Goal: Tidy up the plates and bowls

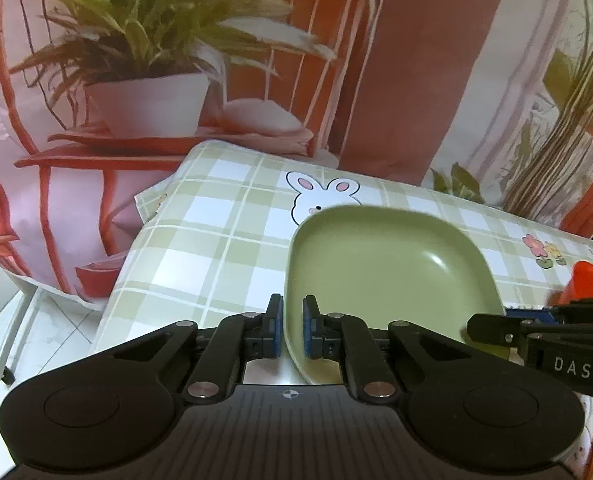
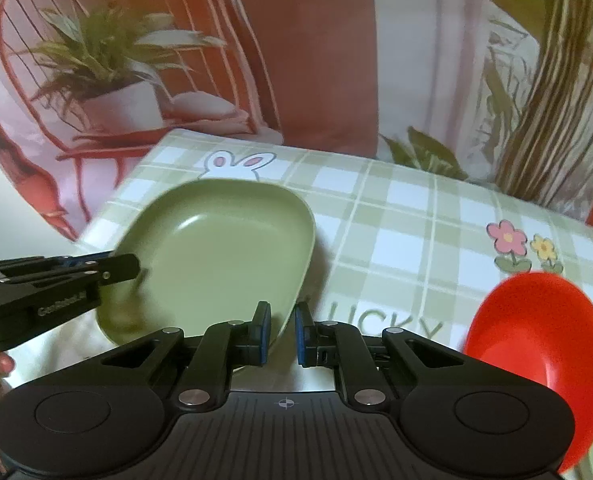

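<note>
Two grippers held one green plate (image 1: 388,268) between them, each pinching a different part of its rim. The left gripper (image 1: 293,326) had its blue-padded fingers (image 1: 273,332) drawn narrow, one on either side of the plate's near left edge, with the rim clamped between them. The right gripper (image 2: 282,330) was likewise narrowed onto the plate's near right edge, one pad inside the rim and the other outside it.

The plate, squarish with rounded corners and a shallow raised rim, sat over a table covered by a green-and-white checked cloth (image 1: 200,240). Whether its underside touched the cloth could not be told. Its far edge overlapped a white rabbit (image 1: 316,196) printed on the cloth, and printed flowers (image 2: 522,246) lay further to the right.

A red bowl (image 2: 536,344) sat on the cloth to the right of the plate, apart from it, close by the right gripper's body. In the left wrist view only a sliver of that bowl showed at the right edge, above the other gripper's black arm.

Behind the table hung a backdrop (image 1: 108,64) printed with a potted plant on a red chair.
</note>
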{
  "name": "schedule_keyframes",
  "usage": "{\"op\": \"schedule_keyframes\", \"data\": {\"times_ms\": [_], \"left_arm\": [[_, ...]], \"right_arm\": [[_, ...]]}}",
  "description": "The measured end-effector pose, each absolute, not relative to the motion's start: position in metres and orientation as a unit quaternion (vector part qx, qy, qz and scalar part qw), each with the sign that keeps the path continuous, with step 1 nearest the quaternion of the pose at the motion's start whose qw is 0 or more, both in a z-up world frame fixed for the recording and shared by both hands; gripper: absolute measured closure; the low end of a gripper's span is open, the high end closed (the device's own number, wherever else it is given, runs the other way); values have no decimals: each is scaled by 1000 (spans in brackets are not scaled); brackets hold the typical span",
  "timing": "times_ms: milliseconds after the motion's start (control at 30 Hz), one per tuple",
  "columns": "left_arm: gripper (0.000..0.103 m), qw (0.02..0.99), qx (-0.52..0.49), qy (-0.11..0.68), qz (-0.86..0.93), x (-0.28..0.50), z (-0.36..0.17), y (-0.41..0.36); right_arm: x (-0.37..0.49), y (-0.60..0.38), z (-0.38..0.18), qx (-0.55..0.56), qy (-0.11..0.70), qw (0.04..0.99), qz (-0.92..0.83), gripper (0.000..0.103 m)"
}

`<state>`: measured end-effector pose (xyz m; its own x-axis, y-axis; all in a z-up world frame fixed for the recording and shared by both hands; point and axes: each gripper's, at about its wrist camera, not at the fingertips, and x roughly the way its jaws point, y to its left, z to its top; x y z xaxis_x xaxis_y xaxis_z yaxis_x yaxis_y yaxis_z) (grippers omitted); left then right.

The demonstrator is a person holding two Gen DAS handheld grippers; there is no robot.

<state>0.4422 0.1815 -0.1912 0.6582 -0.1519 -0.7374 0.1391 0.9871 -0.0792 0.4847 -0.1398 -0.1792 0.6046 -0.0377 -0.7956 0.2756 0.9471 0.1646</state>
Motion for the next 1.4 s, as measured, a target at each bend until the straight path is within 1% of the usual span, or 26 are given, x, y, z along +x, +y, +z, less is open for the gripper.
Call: {"op": "schedule_keyframes", "data": {"times_ms": [367, 500, 767, 1133, 1300, 1400], "left_arm": [[92, 919, 22, 380, -105, 377, -139, 158], [92, 920, 38, 372, -119, 348, -125, 139], [92, 918, 48, 361, -160, 300, -105, 94], [92, 899, 69, 357, -245, 259, -103, 25], [92, 885, 102, 361, -275, 249, -118, -5], [92, 880, 101, 370, -279, 244, -127, -14]], "right_arm": [[404, -136, -132, 183, 401, 893, -91, 91], [364, -142, -118, 182, 379, 902, -95, 91], [288, -169, -109, 198, 361, 904, -116, 91], [183, -207, -117, 239, 363, 888, -152, 90], [152, -217, -127, 242, 371, 881, -165, 89], [142, -223, -134, 246, 373, 878, -175, 89]]}}
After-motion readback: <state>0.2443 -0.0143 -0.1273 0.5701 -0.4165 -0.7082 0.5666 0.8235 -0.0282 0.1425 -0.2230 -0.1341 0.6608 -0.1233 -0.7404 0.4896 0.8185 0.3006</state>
